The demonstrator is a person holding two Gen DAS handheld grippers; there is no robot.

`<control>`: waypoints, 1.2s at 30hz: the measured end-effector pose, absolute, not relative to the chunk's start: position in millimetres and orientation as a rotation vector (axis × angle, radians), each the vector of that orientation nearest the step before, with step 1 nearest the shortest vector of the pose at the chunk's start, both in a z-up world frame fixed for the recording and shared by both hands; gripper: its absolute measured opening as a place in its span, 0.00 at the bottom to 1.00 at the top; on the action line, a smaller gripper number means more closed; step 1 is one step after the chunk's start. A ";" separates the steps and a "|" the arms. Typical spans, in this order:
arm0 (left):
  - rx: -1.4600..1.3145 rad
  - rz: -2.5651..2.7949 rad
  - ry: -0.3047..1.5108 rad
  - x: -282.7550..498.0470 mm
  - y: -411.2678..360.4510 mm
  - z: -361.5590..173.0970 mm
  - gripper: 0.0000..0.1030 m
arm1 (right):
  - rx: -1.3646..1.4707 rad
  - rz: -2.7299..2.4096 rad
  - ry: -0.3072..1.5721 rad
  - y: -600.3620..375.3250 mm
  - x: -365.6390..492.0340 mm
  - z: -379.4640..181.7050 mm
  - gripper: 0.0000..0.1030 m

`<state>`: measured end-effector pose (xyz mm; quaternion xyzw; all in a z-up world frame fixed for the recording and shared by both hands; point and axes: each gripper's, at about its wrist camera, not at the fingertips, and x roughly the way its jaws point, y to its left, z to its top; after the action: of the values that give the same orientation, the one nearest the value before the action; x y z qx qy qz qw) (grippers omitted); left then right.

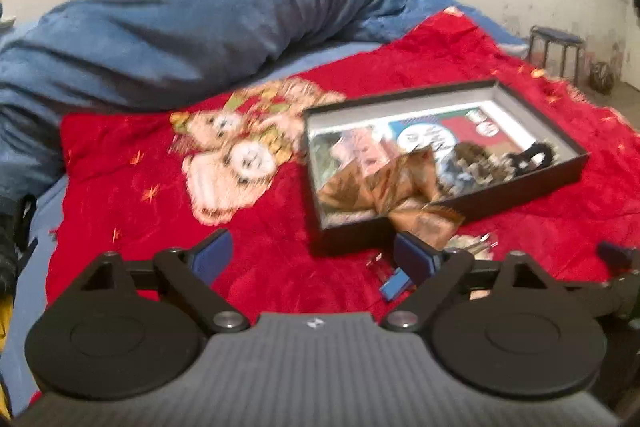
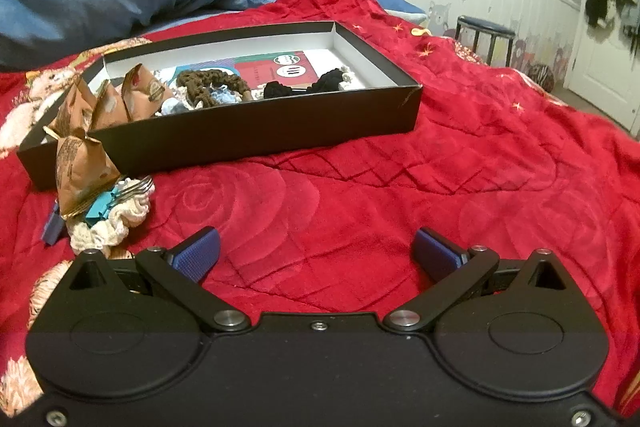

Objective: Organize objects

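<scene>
A shallow black box [image 2: 280,129] lies on the red blanket [image 2: 440,179] and holds brown packets [image 2: 140,95], a brown scrunchie [image 2: 212,81], a black scrunchie [image 2: 316,85] and a printed card [image 2: 280,67]. One brown packet [image 2: 82,171] lies outside it at the front left, on a fork [image 2: 138,185], a teal clip [image 2: 98,213] and a cream scrunchie [image 2: 112,227]. My right gripper [image 2: 318,251] is open and empty over bare blanket. My left gripper [image 1: 312,259] is open and empty, just short of the box [image 1: 532,183] and the outside packet [image 1: 424,221].
A blue duvet [image 1: 200,27] is heaped along the far side of the bed. A dark stool [image 2: 486,35] stands by the white wall beyond the bed's right edge. A small blue piece [image 1: 396,283] lies by my left gripper's right finger.
</scene>
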<state>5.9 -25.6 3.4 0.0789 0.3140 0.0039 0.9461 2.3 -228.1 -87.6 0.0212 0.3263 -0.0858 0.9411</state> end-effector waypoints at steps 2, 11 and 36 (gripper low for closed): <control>0.140 0.025 0.694 12.4 -23.0 -0.1 0.90 | 0.070 -0.165 0.671 -232.4 3.0 -87.8 1.00; -0.013 -0.002 0.744 26.3 4.7 2.9 0.90 | 0.074 -0.213 0.738 -226.8 15.4 -80.1 1.00; 0.001 -0.118 0.607 32.9 -10.8 -5.5 0.90 | 0.294 0.081 0.697 -238.9 6.4 -26.2 0.58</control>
<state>32.9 -10.8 -5.5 0.0006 0.2985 -0.0582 0.9526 6.4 -238.9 -26.2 0.1435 0.3399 0.0397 0.9286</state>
